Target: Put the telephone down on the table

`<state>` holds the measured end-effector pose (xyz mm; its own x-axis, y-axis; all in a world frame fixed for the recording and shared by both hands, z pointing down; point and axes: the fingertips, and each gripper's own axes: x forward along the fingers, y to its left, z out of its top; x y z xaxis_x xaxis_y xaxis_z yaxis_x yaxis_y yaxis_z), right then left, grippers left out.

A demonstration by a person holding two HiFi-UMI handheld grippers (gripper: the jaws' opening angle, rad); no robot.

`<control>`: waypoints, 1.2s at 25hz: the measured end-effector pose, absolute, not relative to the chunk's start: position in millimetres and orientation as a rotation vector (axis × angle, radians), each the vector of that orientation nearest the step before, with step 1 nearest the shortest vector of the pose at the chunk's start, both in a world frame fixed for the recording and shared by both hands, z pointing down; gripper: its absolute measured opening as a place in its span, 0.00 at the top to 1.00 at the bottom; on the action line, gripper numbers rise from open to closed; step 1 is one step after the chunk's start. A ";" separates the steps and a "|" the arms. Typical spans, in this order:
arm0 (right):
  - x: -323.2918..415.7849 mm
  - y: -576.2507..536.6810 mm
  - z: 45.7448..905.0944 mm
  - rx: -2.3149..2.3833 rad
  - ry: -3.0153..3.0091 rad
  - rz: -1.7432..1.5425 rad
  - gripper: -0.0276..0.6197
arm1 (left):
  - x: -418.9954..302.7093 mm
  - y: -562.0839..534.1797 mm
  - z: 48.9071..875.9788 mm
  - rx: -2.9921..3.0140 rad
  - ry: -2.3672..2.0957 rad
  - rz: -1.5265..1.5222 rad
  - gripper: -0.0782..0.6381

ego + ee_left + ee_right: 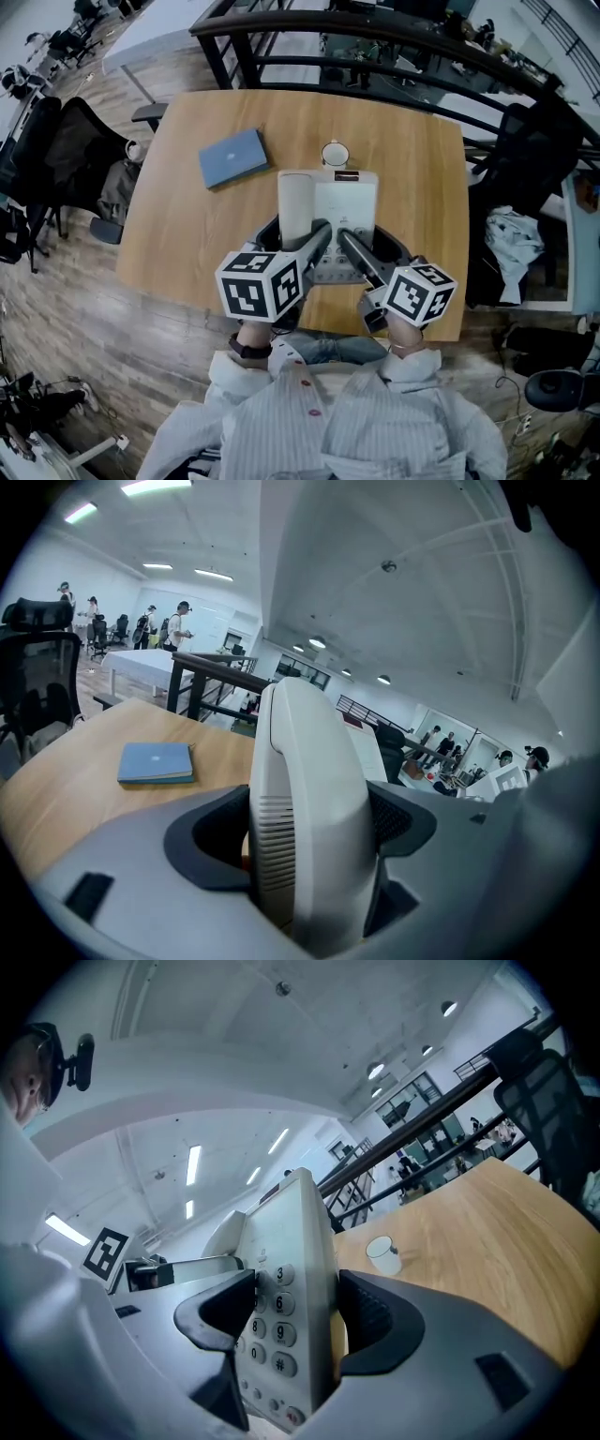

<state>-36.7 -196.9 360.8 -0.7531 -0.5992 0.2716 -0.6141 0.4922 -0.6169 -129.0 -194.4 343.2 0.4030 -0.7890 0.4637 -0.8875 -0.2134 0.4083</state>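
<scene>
A white telephone (328, 208) with its handset on the left side is held between both grippers over the near half of the wooden table (187, 225). My left gripper (317, 242) is shut on the handset side; in the left gripper view the handset (309, 808) fills the gap between the jaws of the left gripper (309, 841). My right gripper (356, 251) is shut on the keypad side; the right gripper (291, 1321) clamps the keypad face (277, 1335) and the back of the telephone. Whether the telephone's base touches the tabletop is hidden.
A blue notebook (232, 157) lies at the table's far left, also as the notebook (156, 762). A white mug (335, 153) stands just beyond the telephone, the same mug (382, 1252). A black railing (375, 47) runs behind the table. Office chairs (75, 159) flank it.
</scene>
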 end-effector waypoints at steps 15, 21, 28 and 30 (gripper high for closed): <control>-10.9 -194.1 381.0 1.292 -2.584 1.197 0.53 | -103.3 -205.3 367.6 2.089 -1.240 0.276 0.36; -4.0 -194.7 395.5 1.311 -2.546 1.226 0.53 | -96.6 -207.8 383.3 2.069 -1.203 0.287 0.36; 3.4 -196.5 424.1 1.317 -2.491 1.281 0.53 | -89.4 -210.8 413.4 2.029 -1.171 0.307 0.36; 4.7 -198.2 433.9 1.313 -2.473 1.301 0.53 | -88.1 -212.5 423.3 2.010 -1.164 0.315 0.36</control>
